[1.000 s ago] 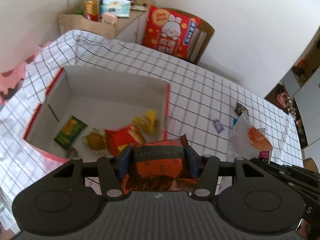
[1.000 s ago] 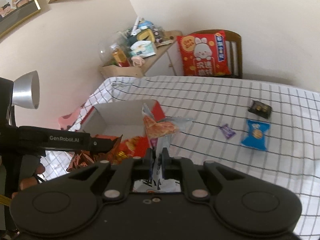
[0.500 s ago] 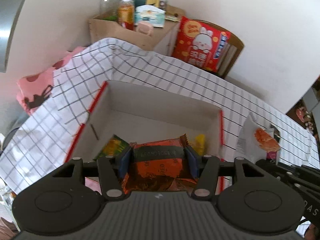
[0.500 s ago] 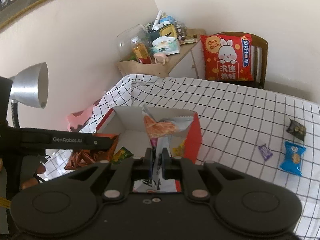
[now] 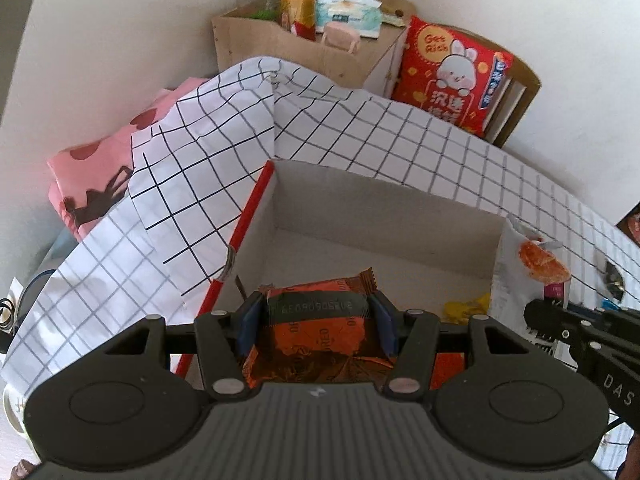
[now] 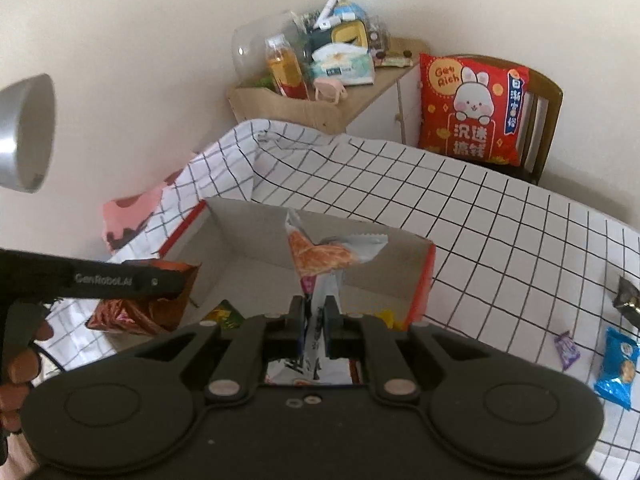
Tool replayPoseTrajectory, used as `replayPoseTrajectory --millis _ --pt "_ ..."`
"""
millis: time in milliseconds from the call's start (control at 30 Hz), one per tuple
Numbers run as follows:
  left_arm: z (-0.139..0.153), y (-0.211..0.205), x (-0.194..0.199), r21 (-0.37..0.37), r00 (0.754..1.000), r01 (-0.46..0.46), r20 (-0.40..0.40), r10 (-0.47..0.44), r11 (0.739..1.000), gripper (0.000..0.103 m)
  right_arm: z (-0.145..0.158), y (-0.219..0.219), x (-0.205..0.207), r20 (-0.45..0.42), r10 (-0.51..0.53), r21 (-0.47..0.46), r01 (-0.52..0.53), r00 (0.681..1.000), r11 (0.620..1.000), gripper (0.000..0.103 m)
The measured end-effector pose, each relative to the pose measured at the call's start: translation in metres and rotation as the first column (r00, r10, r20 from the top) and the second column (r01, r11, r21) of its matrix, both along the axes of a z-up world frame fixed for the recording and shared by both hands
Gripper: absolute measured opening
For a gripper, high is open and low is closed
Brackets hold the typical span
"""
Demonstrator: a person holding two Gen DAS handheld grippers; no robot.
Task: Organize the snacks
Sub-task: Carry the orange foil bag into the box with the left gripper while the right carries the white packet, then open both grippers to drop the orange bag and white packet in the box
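Fingers of left gripper (image 5: 316,322) pinch orange packet (image 5: 320,336), held over near-left edge of box (image 5: 384,208). Right gripper (image 6: 315,322) fingers pressed on white packet (image 6: 332,256), above the box's near-right side. Box's far half is bare floor. Blue snack (image 6: 616,362) and purple candy (image 6: 567,349) lie on cloth, right.
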State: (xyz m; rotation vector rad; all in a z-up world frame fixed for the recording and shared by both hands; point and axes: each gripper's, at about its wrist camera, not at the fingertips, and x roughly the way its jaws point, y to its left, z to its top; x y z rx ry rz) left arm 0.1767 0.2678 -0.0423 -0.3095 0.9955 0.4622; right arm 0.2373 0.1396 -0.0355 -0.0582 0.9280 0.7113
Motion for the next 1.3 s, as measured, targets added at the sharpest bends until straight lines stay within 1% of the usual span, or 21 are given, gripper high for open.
replayPoseTrajectory --millis 200,433,600,767,800,900,1000,1100,1233,1300 --pt "-0.022 0.014 0.012 -0.025 0.999 -0.028 -0.047 0.026 0.999 0.056 -0.020 0.020 0.017 -0.032 0.018 -0.032 -0.019 0.999 0.999 0.008" --pt "-0.044 0.012 0.024 -0.024 0.995 -0.009 -0.096 0.006 1.000 0.056 -0.040 0.031 0.029 -0.069 0.035 -0.066 -0.040 0.997 0.997 0.008" --pt "-0.059 0.009 0.030 -0.033 0.990 -0.001 -0.138 -0.003 0.999 0.057 -0.044 0.030 0.031 -0.095 0.036 -0.065 -0.042 0.995 0.997 0.016" --pt "-0.069 0.006 0.032 -0.048 0.986 0.003 -0.166 -0.011 0.999 0.059 -0.045 0.027 0.029 -0.109 0.030 -0.063 -0.037 0.994 0.997 0.021" --pt "-0.070 0.006 0.032 -0.054 0.985 0.001 -0.170 -0.010 0.999 0.060 -0.045 0.027 0.029 -0.110 0.029 -0.063 -0.036 0.994 0.997 0.023" --pt "-0.071 0.007 0.031 -0.072 0.986 -0.006 -0.166 -0.006 0.997 0.060 -0.045 0.026 0.026 -0.111 0.027 -0.069 -0.035 0.993 0.997 0.026" --pt "-0.069 0.008 0.028 -0.072 0.988 -0.012 -0.155 0.001 0.997 0.060 -0.045 0.025 0.023 -0.118 0.027 -0.072 -0.036 0.993 0.997 0.027" --pt "-0.064 0.008 0.022 -0.083 0.991 -0.018 -0.131 0.007 0.996 0.060 -0.044 0.023 0.019 -0.118 0.019 -0.075 -0.028 0.993 0.997 0.030" --pt "-0.052 0.005 0.013 -0.076 0.996 -0.005 -0.089 -0.001 0.997 0.060 -0.037 0.019 0.012 -0.113 0.023 -0.069 -0.031 0.993 0.997 0.032" --pt "-0.044 0.003 0.007 -0.072 0.998 -0.003 -0.064 -0.002 0.997 0.063 -0.032 0.017 0.008 -0.105 0.027 -0.063 -0.034 0.994 0.997 0.035"
